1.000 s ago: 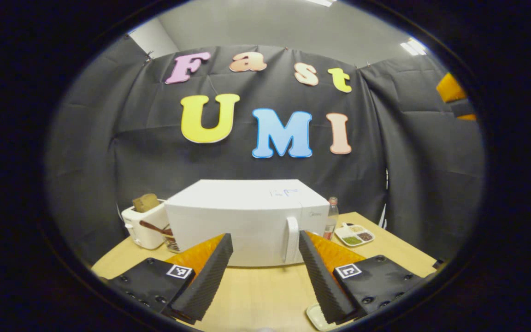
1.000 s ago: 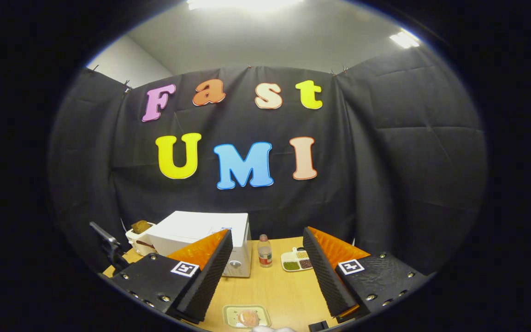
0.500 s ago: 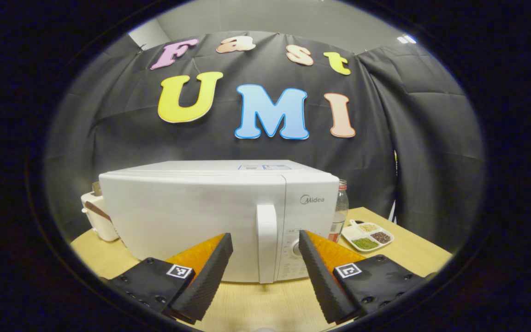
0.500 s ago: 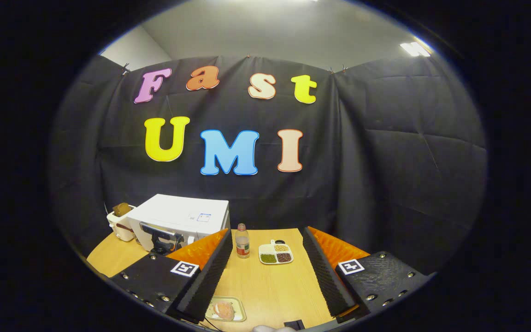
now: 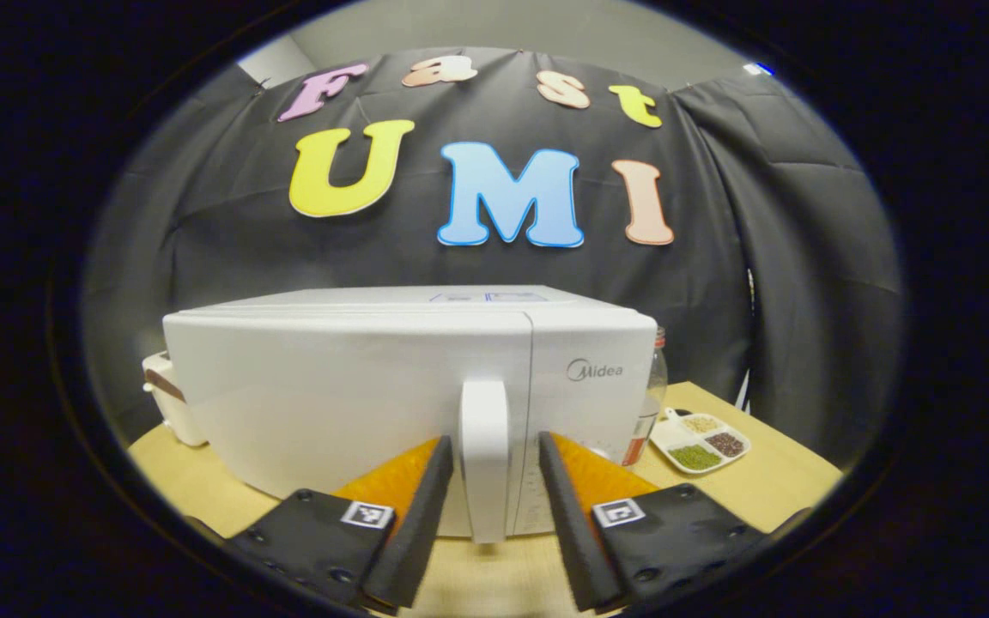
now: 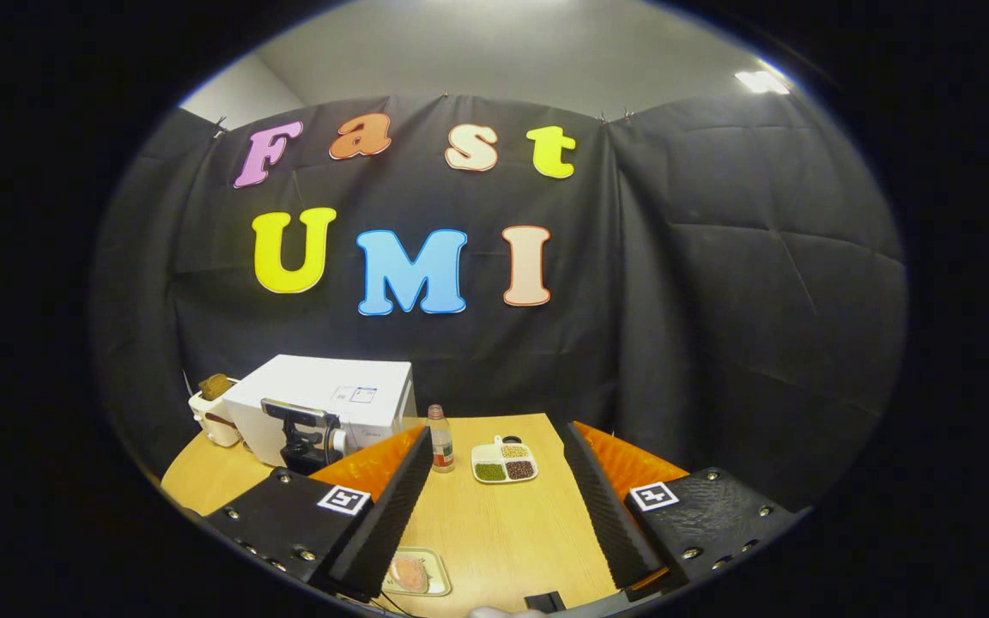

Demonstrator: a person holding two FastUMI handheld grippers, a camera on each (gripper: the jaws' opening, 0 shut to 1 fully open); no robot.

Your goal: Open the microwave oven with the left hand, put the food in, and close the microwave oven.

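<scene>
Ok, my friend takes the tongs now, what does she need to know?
Left tongs: open, one finger on each side of the handle, not squeezing it yet.
Right tongs: open, holding nothing, above the table.
Microwave: door shut.
Food: on its tray at the table's near edge.
Done: left tongs at the handle.
Left: grip, pull the door open, put the food in, close the door.

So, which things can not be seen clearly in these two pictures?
- Microwave inside: left gripper view, hidden by its closed door.
- Handle contact: fingers flank it; touching or not is unclear.
- Food on the small tray: right gripper view, too small, partly behind the right gripper.
</scene>
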